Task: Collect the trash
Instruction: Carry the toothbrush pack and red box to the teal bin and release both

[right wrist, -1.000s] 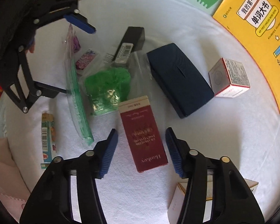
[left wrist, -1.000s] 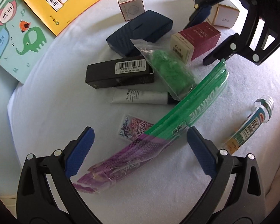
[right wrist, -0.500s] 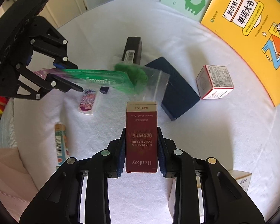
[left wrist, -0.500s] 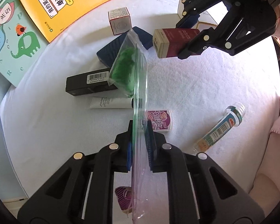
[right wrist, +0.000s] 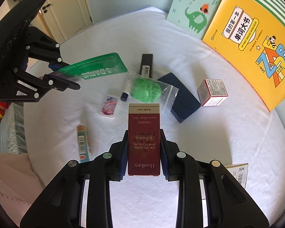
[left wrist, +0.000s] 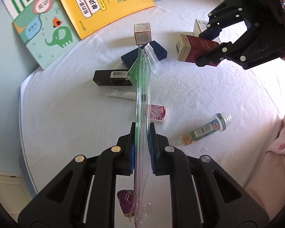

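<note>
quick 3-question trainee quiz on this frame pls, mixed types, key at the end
1. True or false: the right gripper is shut on the dark red box.
2. What does the left gripper hold? A) the small bottle with a barcode B) the green and purple plastic package C) the black box with a barcode
3. Fill in: the clear bag of green stuff lies partly on top of the dark ____ case.

Key: 1 true. 2 B: the green and purple plastic package is clamped between the fingers, while the small bottle with a barcode and the black box with a barcode lie on the white cloth. 3 blue.
</note>
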`<state>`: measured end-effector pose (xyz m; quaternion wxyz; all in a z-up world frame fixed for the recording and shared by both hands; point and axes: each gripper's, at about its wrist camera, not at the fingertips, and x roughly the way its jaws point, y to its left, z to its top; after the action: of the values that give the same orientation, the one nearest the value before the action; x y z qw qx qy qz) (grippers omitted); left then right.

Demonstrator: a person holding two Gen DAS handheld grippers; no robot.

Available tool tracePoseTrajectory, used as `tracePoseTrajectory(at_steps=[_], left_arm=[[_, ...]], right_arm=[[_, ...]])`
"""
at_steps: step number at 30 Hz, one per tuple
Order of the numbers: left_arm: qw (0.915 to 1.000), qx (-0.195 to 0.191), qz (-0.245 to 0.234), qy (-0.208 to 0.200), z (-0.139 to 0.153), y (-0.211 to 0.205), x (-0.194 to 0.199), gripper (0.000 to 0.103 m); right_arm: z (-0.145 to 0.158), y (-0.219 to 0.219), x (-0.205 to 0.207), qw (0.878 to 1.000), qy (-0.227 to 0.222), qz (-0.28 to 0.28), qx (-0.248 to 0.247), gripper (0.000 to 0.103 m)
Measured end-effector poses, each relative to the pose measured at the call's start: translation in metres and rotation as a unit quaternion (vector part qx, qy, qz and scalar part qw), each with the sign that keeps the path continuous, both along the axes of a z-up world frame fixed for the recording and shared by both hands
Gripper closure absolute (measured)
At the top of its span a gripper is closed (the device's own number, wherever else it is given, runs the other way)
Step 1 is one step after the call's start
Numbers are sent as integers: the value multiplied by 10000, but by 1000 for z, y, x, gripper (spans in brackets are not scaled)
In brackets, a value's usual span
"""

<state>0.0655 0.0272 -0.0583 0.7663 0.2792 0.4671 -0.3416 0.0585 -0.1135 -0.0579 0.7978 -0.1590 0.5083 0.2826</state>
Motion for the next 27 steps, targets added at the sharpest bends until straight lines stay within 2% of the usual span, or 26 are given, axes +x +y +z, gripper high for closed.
tracePoseTrajectory(at_steps=[8,14,17,20,23,27], left_arm=[[9982,-7,559,-208,19,18,-21,92],[9938,19,1085,-223,26,43,-45,92],[9890,5,1469,-186,27,63,-60,92],[9815,29,1906,-155,26,88,-78,92],[9707,85,2399,-104,24,119,-100,92],[9500,98,3121,29,17,162,-135,92]], right_arm=[[19,9,-15,9993,-159,269,195,73],[34,39,-27,9955,-261,844,331,73],[38,62,-34,9913,-249,1223,428,73],[40,92,-43,9845,-196,1670,508,73],[41,128,-54,9742,-98,2171,603,73],[39,183,-71,9556,6,2869,678,73]])
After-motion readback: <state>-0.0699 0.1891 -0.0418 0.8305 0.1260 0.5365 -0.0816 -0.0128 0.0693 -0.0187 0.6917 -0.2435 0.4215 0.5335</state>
